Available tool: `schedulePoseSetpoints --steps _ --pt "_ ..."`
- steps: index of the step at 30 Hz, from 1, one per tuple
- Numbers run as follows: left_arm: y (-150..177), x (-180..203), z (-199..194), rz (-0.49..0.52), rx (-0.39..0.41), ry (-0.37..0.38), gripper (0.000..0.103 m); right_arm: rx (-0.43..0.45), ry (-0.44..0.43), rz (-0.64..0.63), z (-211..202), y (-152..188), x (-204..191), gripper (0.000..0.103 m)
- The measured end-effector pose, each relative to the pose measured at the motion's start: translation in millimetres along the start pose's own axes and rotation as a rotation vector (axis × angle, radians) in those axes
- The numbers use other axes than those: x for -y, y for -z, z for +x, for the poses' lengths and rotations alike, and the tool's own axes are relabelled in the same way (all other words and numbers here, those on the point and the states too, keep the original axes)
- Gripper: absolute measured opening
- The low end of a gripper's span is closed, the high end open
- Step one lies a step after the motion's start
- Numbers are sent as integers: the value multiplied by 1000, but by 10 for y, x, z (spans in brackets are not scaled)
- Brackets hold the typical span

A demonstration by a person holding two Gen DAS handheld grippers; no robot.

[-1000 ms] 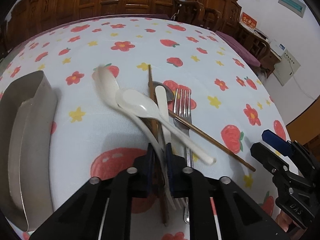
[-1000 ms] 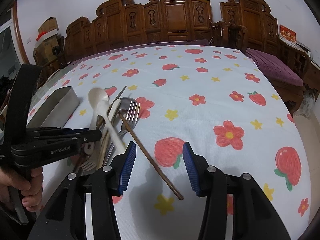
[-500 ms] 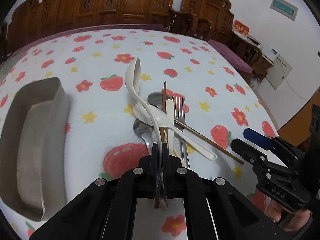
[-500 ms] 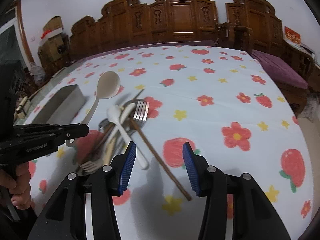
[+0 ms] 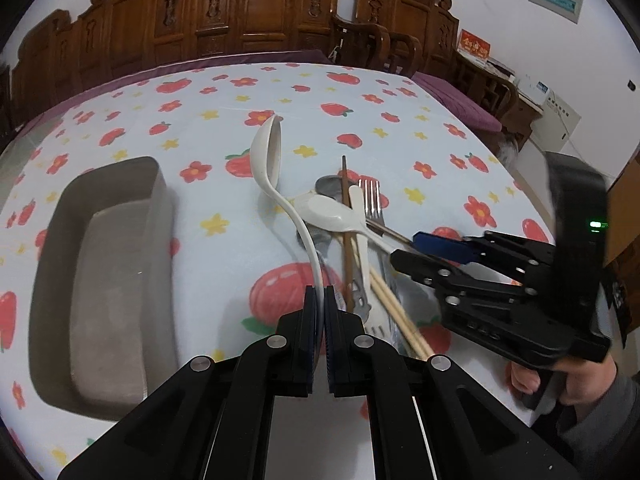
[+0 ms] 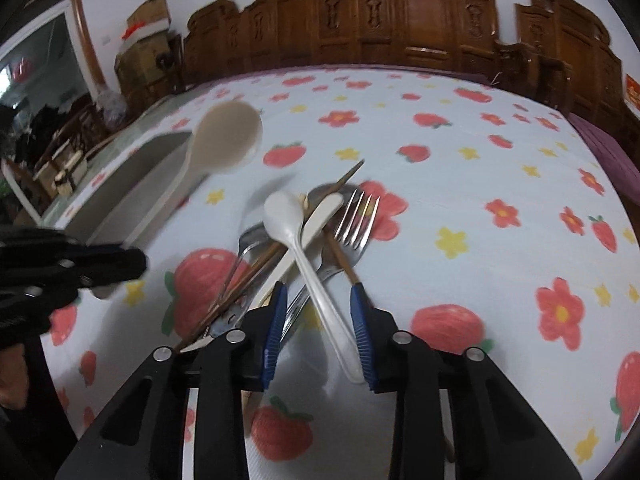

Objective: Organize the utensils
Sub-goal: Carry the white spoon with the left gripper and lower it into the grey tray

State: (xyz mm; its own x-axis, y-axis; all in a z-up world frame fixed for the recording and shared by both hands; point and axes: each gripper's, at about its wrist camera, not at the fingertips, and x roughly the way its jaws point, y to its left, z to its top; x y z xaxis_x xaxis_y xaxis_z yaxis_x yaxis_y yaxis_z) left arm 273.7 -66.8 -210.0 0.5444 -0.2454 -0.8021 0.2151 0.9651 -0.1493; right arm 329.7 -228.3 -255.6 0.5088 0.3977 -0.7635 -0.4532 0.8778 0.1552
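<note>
My left gripper [image 5: 319, 292] is shut on the handle of a large white ladle spoon [image 5: 269, 152] and holds it raised above the table, bowl tilted on its side; the ladle also shows in the right wrist view [image 6: 224, 136]. A pile of utensils lies on the cloth: a small white spoon [image 6: 285, 216], a metal fork [image 6: 356, 220], brown chopsticks [image 5: 346, 216], pale chopsticks [image 5: 396, 308] and metal spoons. My right gripper [image 6: 320, 300] is open, its fingers straddling the white spoon's handle over the pile. It shows in the left wrist view [image 5: 416, 248].
A metal tray [image 5: 100, 264] stands left of the pile; it also shows in the right wrist view [image 6: 132, 184]. The table has a strawberry-and-flower cloth [image 5: 240, 96]. Carved wooden chairs [image 5: 248, 12] line the far side.
My left gripper has lifted the ladle clear of the pile and toward the tray side. My right gripper has moved left and down over the pile, around the white spoon's handle.
</note>
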Motion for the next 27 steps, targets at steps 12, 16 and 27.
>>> schedulePoseSetpoints --steps 12,16,27 --pt "37 -59 -319 45 -3 -43 3 -57 -18 -18 126 -23 -70 23" --pt "24 -101 -395 56 -2 -47 3 -53 -20 11 100 -31 -2 22" --pt "24 -235 -454 66 13 -33 3 -73 -7 21 69 -19 60 22"
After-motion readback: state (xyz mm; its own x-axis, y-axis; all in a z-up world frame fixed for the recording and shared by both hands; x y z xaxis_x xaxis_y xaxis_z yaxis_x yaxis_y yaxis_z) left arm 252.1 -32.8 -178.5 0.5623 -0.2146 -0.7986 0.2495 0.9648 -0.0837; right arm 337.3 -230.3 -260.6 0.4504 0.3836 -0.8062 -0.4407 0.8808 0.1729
